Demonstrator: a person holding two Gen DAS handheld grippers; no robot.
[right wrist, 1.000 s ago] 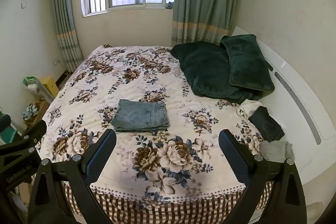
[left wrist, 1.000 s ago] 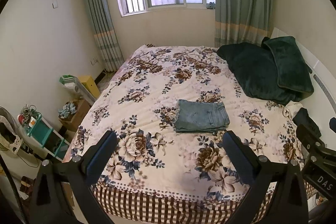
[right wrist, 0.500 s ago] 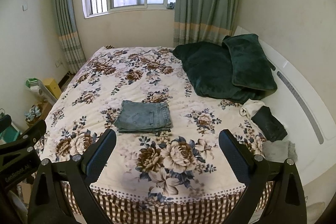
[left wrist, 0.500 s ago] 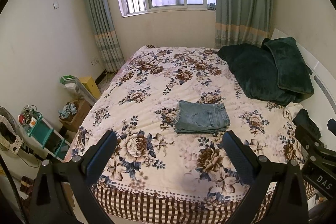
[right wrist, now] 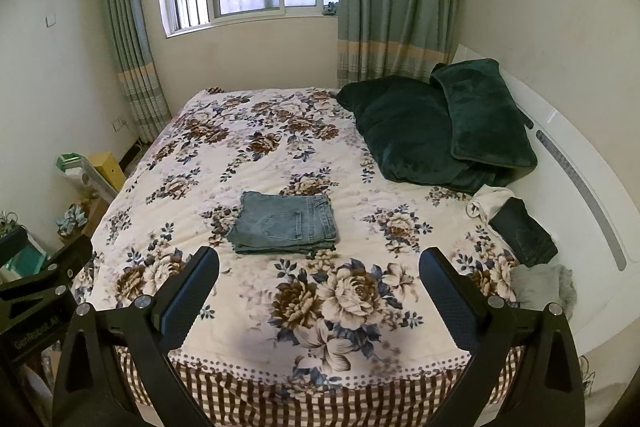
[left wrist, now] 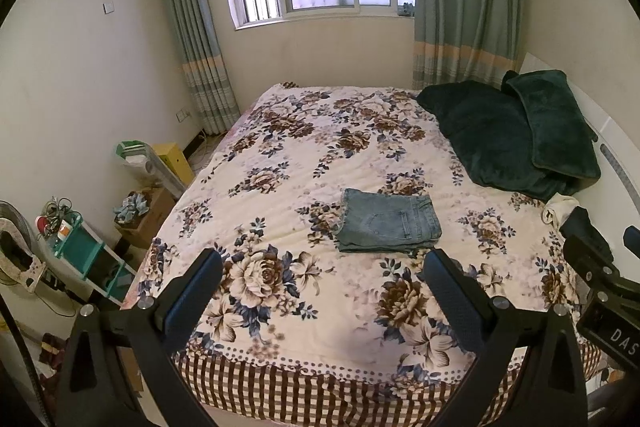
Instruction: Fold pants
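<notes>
A pair of light blue denim pants [left wrist: 388,221] lies folded into a flat rectangle in the middle of the floral bedspread [left wrist: 304,155]; it also shows in the right wrist view [right wrist: 286,223]. My left gripper [left wrist: 322,279] is open and empty, held above the foot of the bed, short of the pants. My right gripper [right wrist: 318,279] is open and empty too, beside the left one at the same distance. Part of the right gripper shows at the right edge of the left wrist view [left wrist: 600,275].
Dark green pillows [right wrist: 440,127] lie at the bed's right side by the white headboard [right wrist: 580,187]. Folded dark pants [right wrist: 522,231], a white cloth [right wrist: 490,205] and a grey cloth [right wrist: 544,285] lie near them. Shelves and boxes [left wrist: 80,251] stand on the floor to the left.
Both grippers have drawn back and up a little from the bed, so the folded pants sit slightly farther off. Both stay open.
</notes>
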